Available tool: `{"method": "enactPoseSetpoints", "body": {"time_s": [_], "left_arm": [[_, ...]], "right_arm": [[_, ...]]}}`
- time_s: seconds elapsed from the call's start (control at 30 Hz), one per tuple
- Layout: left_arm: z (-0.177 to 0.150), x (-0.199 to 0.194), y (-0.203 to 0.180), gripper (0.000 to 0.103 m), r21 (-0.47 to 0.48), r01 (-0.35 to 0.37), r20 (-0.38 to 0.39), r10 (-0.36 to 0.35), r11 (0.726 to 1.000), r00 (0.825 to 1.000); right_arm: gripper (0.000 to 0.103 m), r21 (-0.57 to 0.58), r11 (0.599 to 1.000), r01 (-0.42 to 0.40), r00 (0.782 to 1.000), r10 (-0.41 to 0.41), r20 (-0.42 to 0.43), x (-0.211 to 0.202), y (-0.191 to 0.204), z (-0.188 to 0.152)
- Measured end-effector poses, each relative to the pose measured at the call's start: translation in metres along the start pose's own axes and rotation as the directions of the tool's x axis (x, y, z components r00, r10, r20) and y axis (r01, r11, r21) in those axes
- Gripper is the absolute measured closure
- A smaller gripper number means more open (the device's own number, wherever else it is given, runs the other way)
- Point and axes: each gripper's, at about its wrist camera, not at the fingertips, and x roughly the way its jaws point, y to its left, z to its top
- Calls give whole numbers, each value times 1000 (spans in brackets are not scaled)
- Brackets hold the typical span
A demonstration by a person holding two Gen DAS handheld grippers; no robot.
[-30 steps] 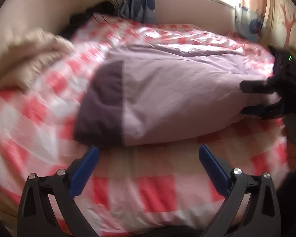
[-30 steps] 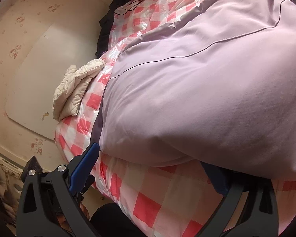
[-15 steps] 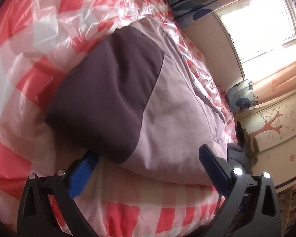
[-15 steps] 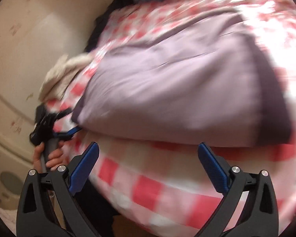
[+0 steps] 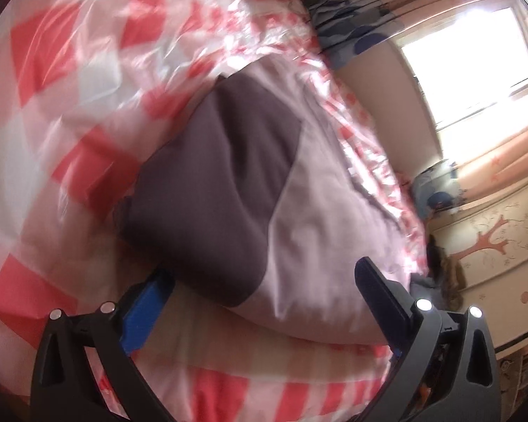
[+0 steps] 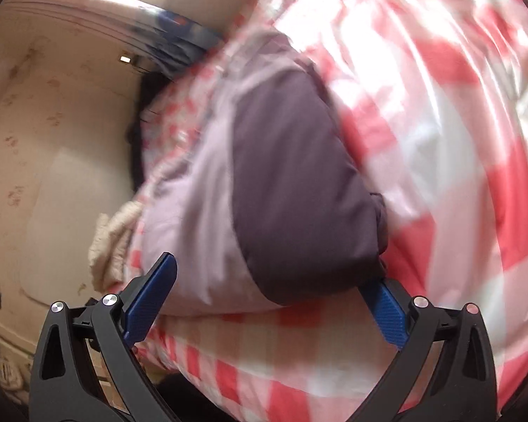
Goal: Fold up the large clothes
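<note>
A large padded garment, pale lilac (image 5: 320, 232) with dark purple-grey end panels (image 5: 221, 183), lies folded on a bed with a red-and-white checked cover (image 5: 52, 112). My left gripper (image 5: 264, 302) is open at the near edge of the garment's dark left end, one fingertip under the fabric. In the right wrist view the garment (image 6: 207, 211) shows its other dark panel (image 6: 299, 204). My right gripper (image 6: 274, 288) is open at that end, its right fingertip hidden under the dark panel.
A cream quilted item lies on the bed's left side (image 6: 112, 242). Dark clothes sit at the head of the bed (image 6: 140, 133). A bright window (image 5: 475, 70) and a tree-decorated wall (image 5: 489, 242) are to the right. The bed's front edge is just below both grippers.
Both grippers have swung outward to opposite dark ends of the garment and come closer to its near edge. Both stay open. The garment itself has not visibly moved.
</note>
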Motion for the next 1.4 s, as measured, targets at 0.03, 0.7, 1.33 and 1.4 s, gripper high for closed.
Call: {"method": "enactPoseSetpoints", "body": {"time_s": [0.03,0.7,1.33,1.4], "left_arm": [[0,-1,0,5,10,6,8,-6,1000,1000],[4,40,32,30,-26,-145,-59,143,989,988],[-25,-33,-6,74,140,-74,-130,93,987,987],[-38,-38,-1,74,151,-78,-136,98,986,986]], "right_arm": [[6,-16,1000,-26,999,26,22,-4,2,1],[7,130,988,-78,997,75,31,32,-36,8],[67,-16,999,-48,998,48,34,-43,14,-20],[67,-15,999,-35,999,36,27,-51,12,-35]]}}
